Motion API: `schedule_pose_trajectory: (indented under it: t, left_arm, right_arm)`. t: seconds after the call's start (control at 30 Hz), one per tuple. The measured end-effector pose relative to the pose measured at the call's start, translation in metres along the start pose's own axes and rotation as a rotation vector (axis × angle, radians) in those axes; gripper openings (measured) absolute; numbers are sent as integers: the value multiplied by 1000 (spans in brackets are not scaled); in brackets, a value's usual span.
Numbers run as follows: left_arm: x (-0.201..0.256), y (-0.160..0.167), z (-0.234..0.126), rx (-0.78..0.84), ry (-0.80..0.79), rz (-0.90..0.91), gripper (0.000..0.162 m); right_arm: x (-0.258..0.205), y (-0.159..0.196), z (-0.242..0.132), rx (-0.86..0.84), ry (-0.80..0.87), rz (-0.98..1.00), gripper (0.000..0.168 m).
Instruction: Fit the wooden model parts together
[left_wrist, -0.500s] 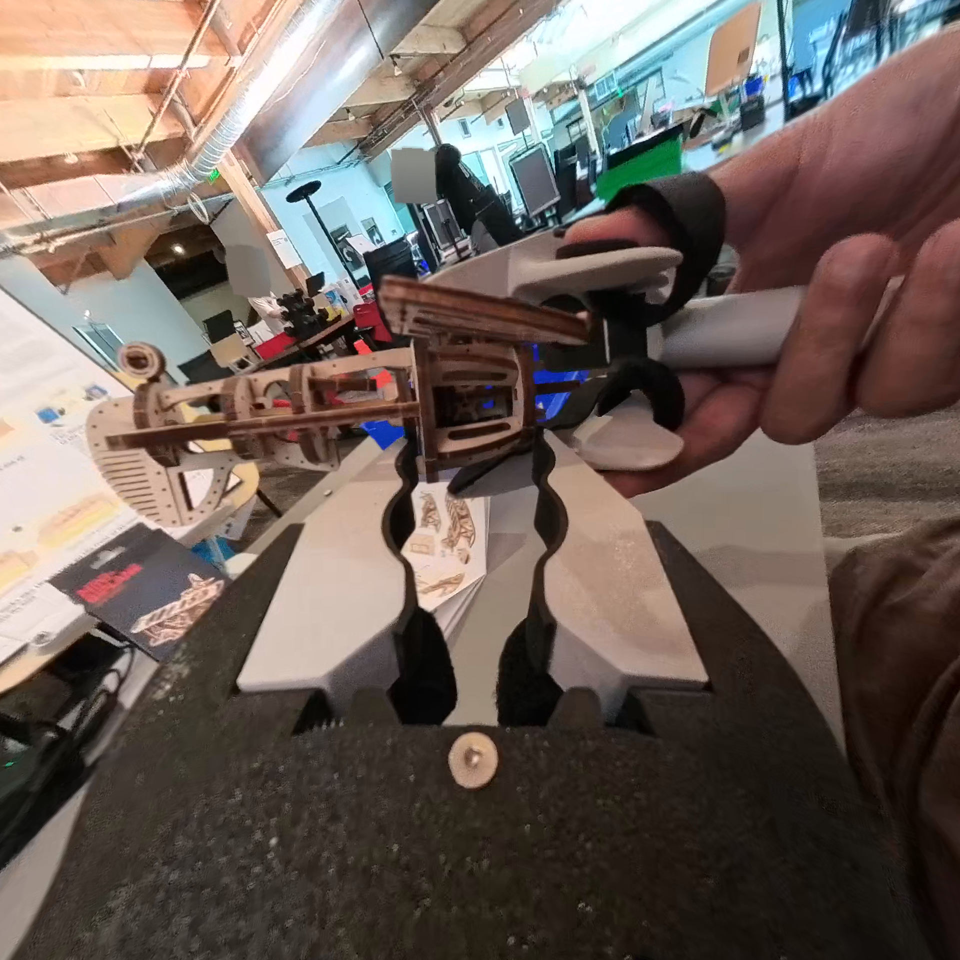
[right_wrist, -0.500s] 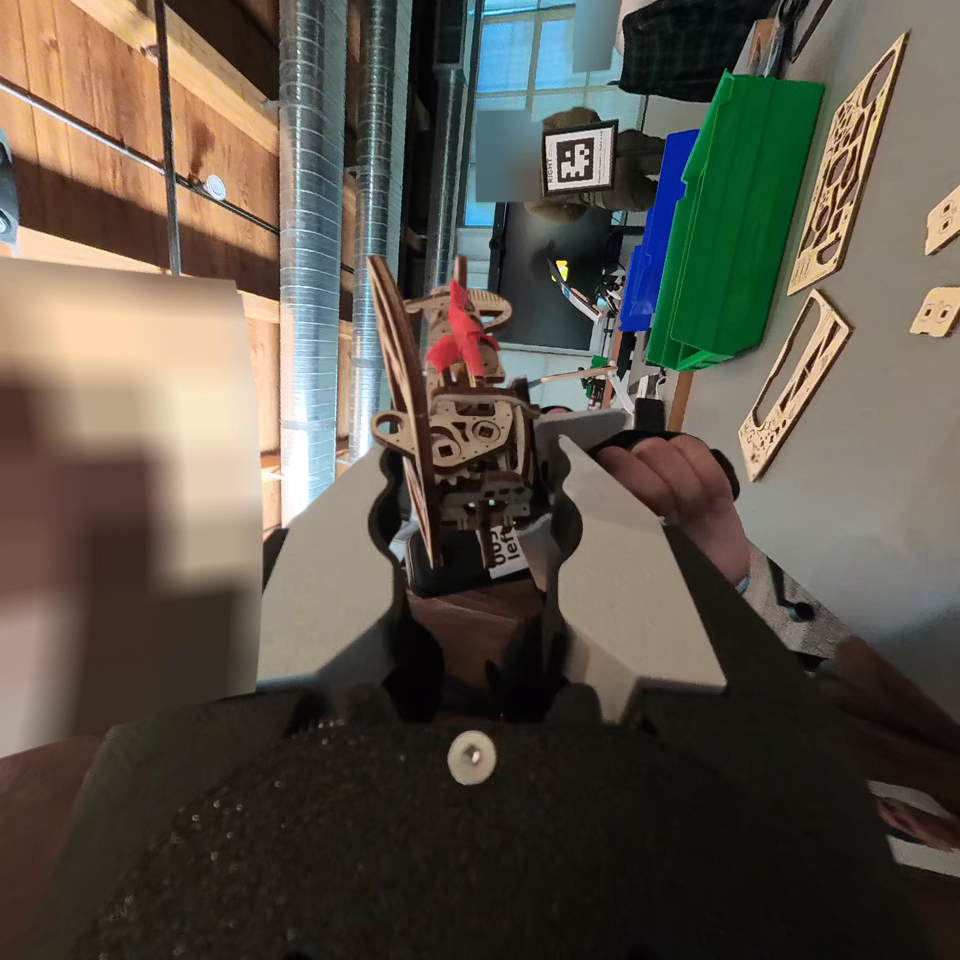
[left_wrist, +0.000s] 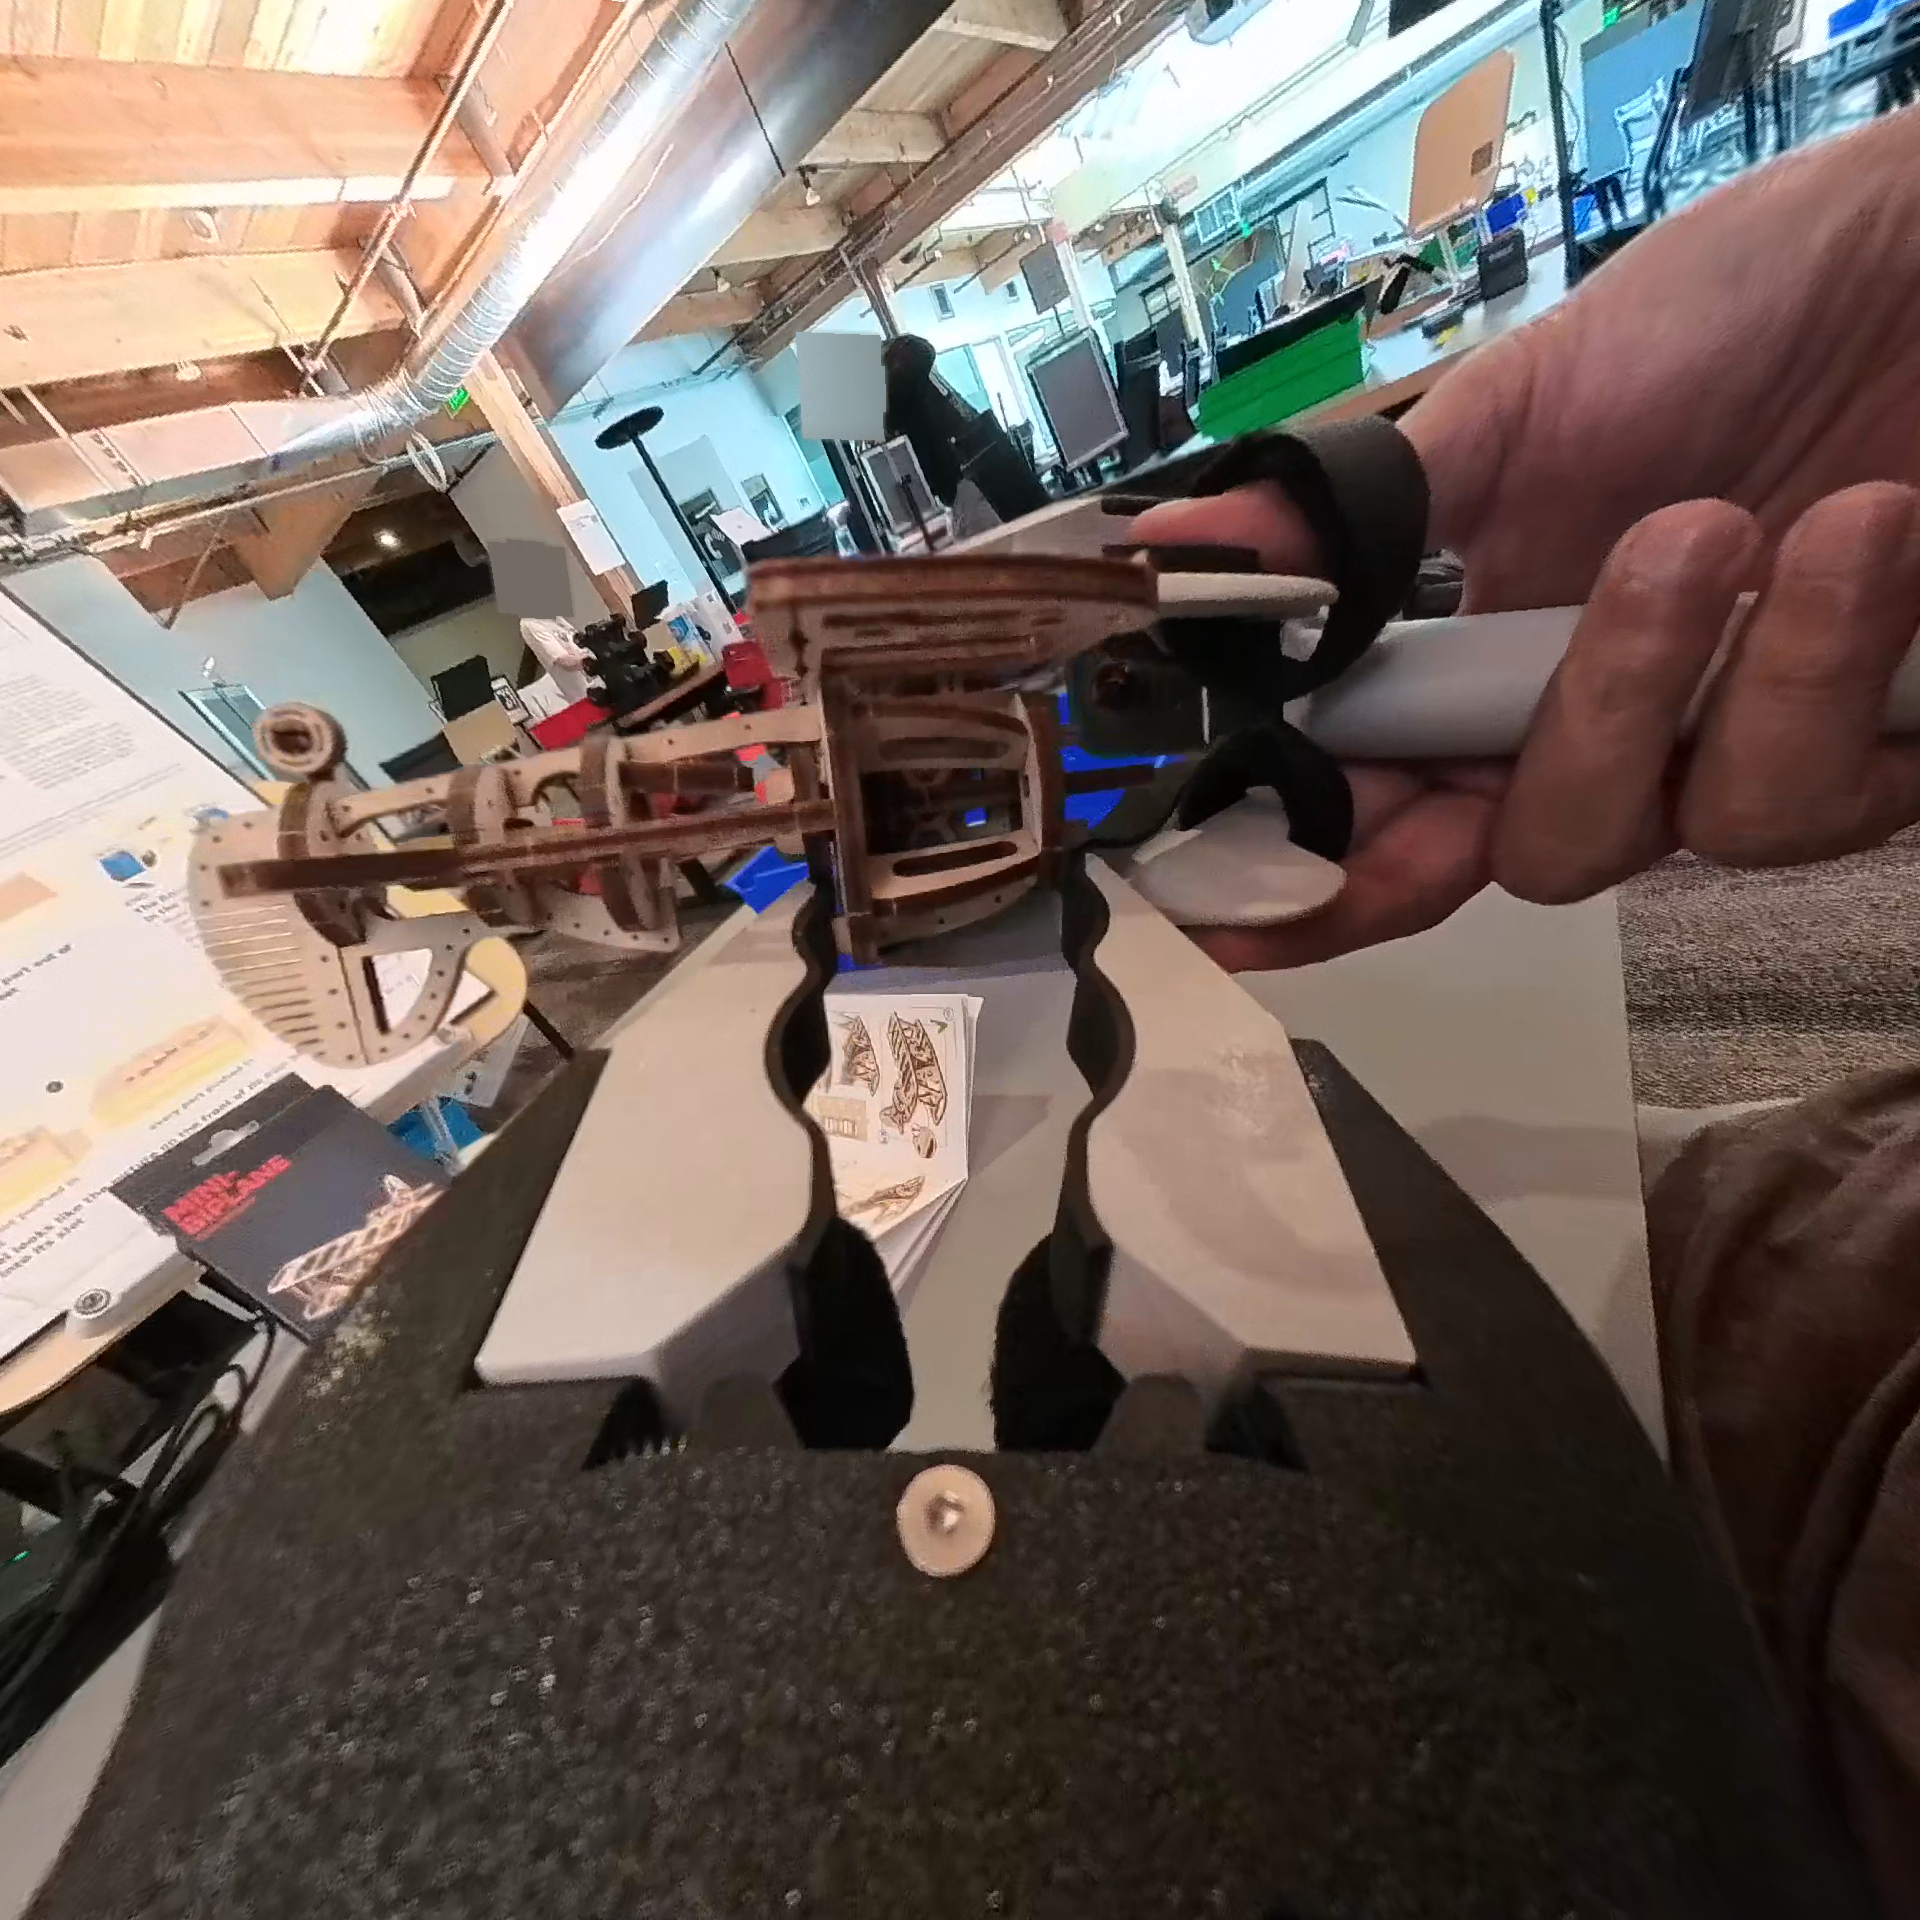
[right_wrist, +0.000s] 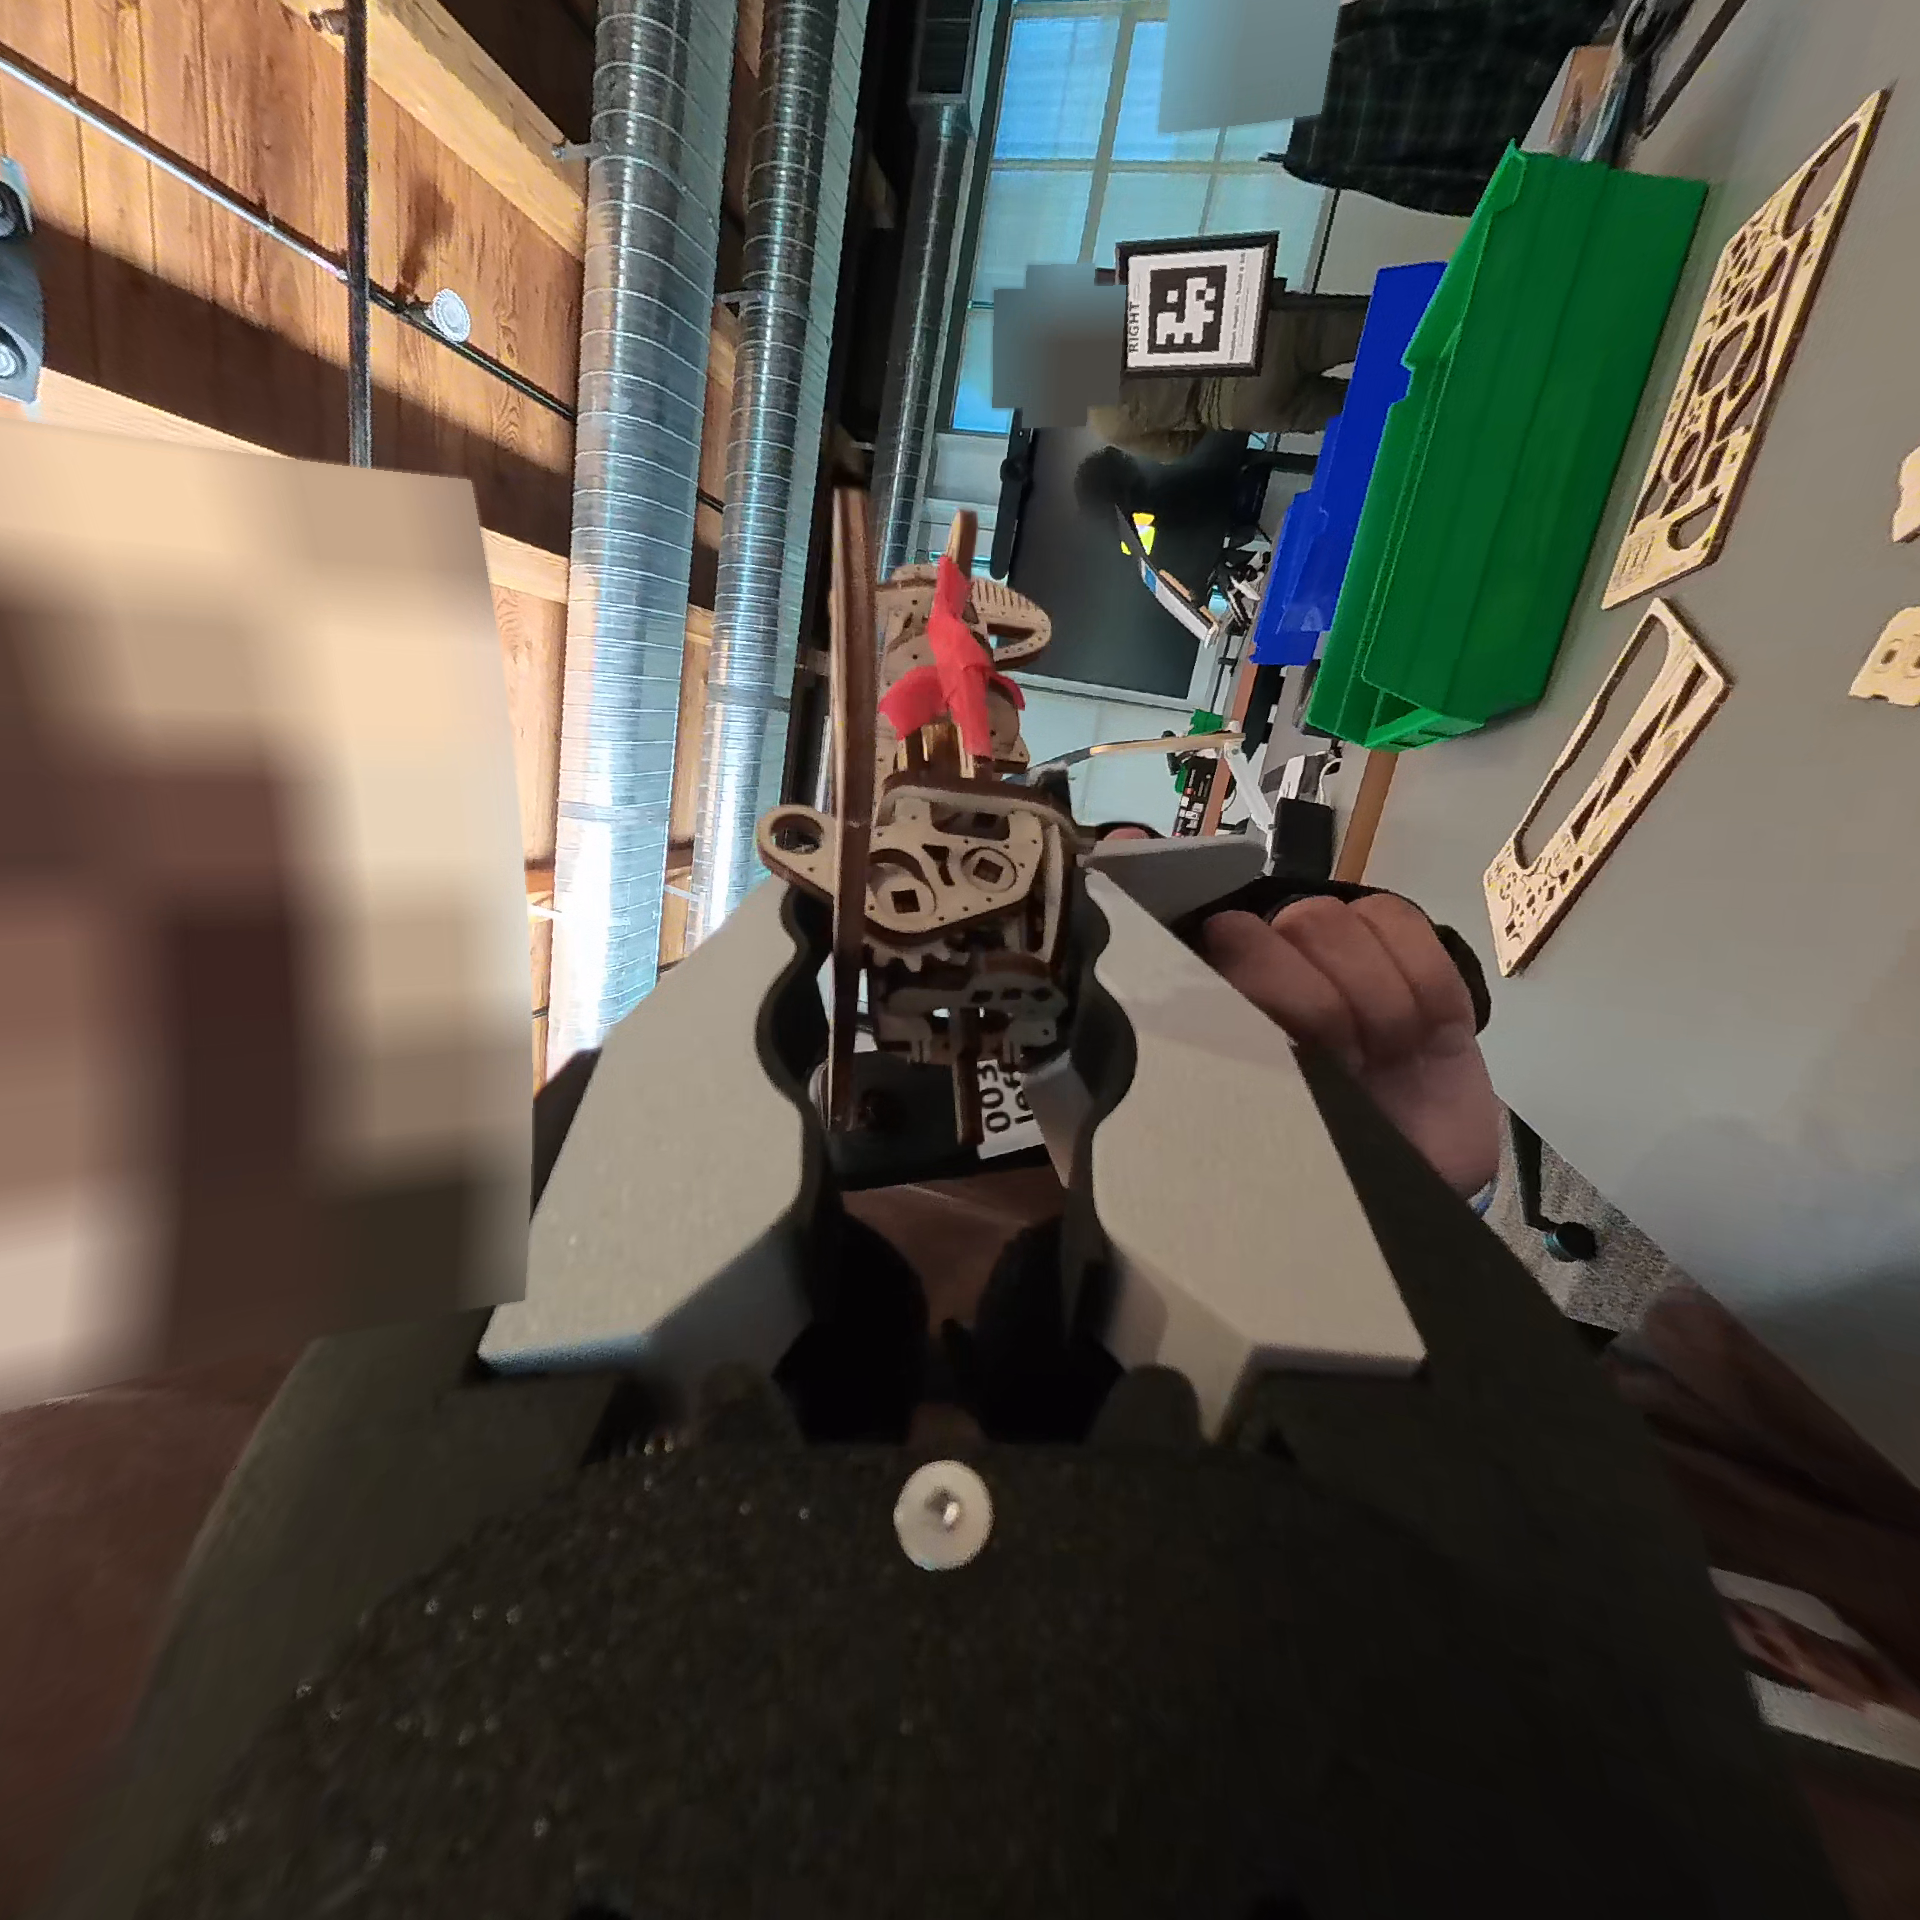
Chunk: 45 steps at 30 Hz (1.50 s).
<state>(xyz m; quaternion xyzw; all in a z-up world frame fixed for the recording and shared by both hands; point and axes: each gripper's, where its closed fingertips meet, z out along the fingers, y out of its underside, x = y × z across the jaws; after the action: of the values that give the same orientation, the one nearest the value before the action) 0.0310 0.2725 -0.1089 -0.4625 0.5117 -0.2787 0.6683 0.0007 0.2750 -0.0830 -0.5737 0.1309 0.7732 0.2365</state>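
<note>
On the far left of the left wrist view, an instruction sheet (left_wrist: 62, 935) and a black package card (left_wrist: 281, 1205) lay on a side table. Next to them, the tail end of the wooden model (left_wrist: 582, 821) reached out to the left, held up in the air above the grey table (left_wrist: 1455, 1039). The left gripper (left_wrist: 940, 925) was clamped on the wide front block of the model, 1 finger on each side of it. Between its 2 fingers, lower down, a small printed booklet (left_wrist: 904, 1101) lay on the table. To the right, the right gripper (left_wrist: 1226, 727) met the model from the other side, and a flat wooden wing panel (left_wrist: 935, 592) sat on top of the block, near the upper finger of this gripper. In the right wrist view, the right gripper (right_wrist: 945, 935) was closed on the same model, with the thin panel (right_wrist: 852, 810) standing edge-on by the left finger. Further right, a green bin (right_wrist: 1507, 468) and cut-out wooden sheets (right_wrist: 1600, 790) lay on the table.
</note>
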Motion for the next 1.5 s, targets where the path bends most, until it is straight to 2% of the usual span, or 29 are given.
schedule_pose_trajectory:
  t: [0.03,0.23,0.4,0.57,0.7,0.83,0.93,1.07,1.13,1.27,1.37,1.43,1.5]
  left_arm:
    - [-1,0,0,-1,-2,-5,41]
    - [-1,7,2,-40,14,-64,42]
    - [-1,7,6,-110,47,-70,42]
    - [0,29,7,-240,104,-165,42]
    - [-4,37,2,-247,109,-276,41]
    - [-12,41,-6,-230,114,-405,43]
    - [-22,40,-12,-181,105,-544,45]
    - [-31,36,-30,-86,161,-862,49]
    - [-35,47,-38,-104,133,-967,57]
    - [-46,58,-56,-96,100,-1096,62]
    - [-64,62,-76,-78,83,-1111,66]
    - [-57,55,-78,-93,172,-1110,77]
    - [-34,51,-70,-173,314,-1136,89]
  right_arm:
    - [0,-1,1,2,1,-3,43]
    - [5,-6,-1,6,-38,42,43]
    - [3,-16,-8,58,-290,328,42]
    - [22,-25,-9,120,-304,437,41]
    - [27,-38,-12,187,-352,515,44]
    - [25,-45,-12,191,-336,485,44]
    - [31,-43,-9,123,-186,309,42]
    - [48,-46,-3,-4,178,-208,43]
    - [44,-47,4,-56,241,-354,43]
    - [49,-45,10,-103,326,-450,43]
    - [63,-41,7,-156,397,-476,43]
    - [71,-32,7,-230,428,-505,43]
    - [77,-21,11,-322,448,-555,43]
